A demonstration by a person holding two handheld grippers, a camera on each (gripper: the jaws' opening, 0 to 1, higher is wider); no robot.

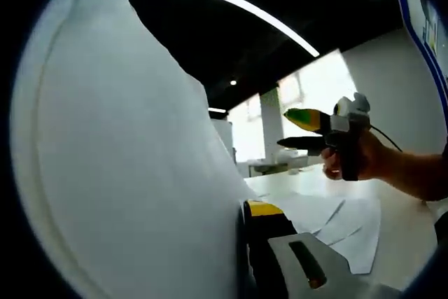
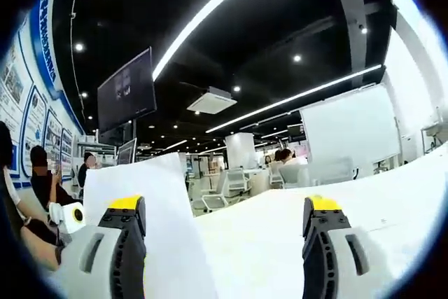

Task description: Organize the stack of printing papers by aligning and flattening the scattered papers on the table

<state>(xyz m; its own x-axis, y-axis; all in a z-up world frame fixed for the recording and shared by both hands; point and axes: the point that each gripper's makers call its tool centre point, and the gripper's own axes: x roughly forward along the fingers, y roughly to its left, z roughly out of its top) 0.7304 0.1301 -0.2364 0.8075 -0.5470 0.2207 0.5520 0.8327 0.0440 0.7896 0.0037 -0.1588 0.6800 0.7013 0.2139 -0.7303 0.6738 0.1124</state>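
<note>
A large white sheet of paper (image 1: 126, 159) stands raised off the table, and my left gripper (image 1: 250, 209) is shut on its lower edge. Its yellow-tipped right jaw presses against the sheet, which hides the other jaw. Several more sheets (image 1: 346, 222) lie loosely fanned on the white table (image 1: 413, 232). To the right, a hand holds my right gripper (image 1: 297, 131) in the air above the table, jaws apart. In the right gripper view, the right gripper (image 2: 224, 208) is open with nothing between its fingers. The raised sheet (image 2: 147, 187) stands at its left over the white table (image 2: 392, 201).
This is an open office with ceiling light strips. A dark hanging monitor (image 2: 127, 90) and seated people (image 2: 42, 180) are at the left. A white partition (image 2: 350, 131) and desks stand beyond the table.
</note>
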